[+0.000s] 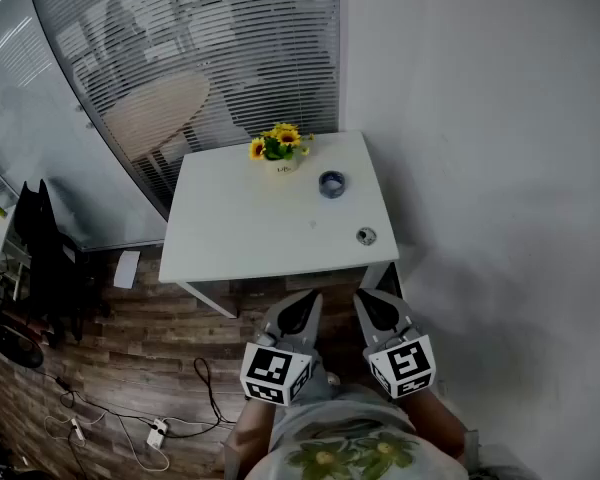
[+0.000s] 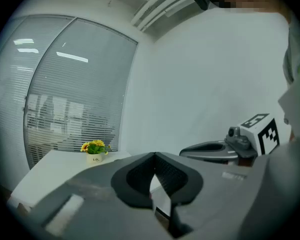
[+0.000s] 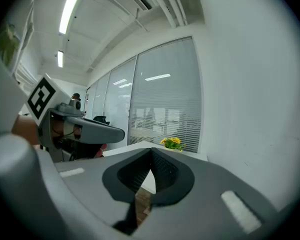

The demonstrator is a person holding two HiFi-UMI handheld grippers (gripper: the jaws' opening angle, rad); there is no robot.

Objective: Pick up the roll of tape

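We are holding the left gripper (image 1: 302, 303) and right gripper (image 1: 368, 300) clenched and empty, short of the table's (image 1: 230, 238) near edge. The roll of tape (image 1: 331, 183) is lying far-right, near the flowers (image 1: 280, 146). Reaching in with the jaws pressed together, we are risking shoving it away.
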